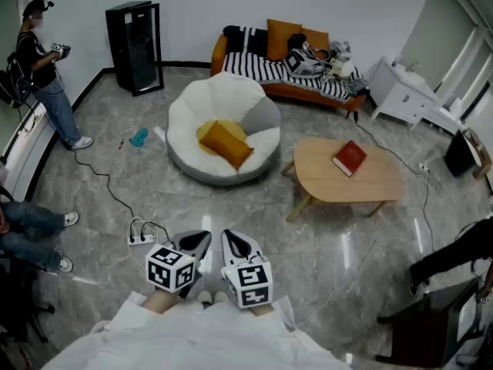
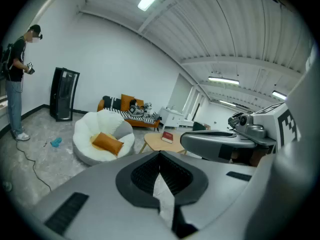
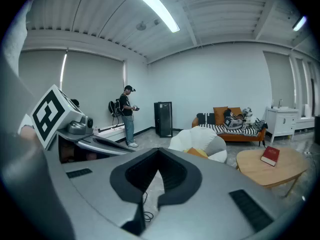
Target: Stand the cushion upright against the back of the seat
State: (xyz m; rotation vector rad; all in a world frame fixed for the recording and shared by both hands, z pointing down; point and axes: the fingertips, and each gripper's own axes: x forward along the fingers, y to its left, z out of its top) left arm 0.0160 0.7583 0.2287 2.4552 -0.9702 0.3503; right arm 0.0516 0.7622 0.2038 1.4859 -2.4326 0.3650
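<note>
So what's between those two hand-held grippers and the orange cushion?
In the head view, only bare grey floor, then the white seat's front rim; the cushion lies in it.

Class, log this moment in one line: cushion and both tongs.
cushion: lying in white seat, not upright | left tongs: shut, empty | right tongs: shut, empty

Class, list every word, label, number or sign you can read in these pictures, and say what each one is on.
No text can be read in any view.
Red book on the table: any cover print is too small to read.
Marker cubes: black-and-white square patterns only, no letters or numbers.
Black cabinet: no label can be made out.
</note>
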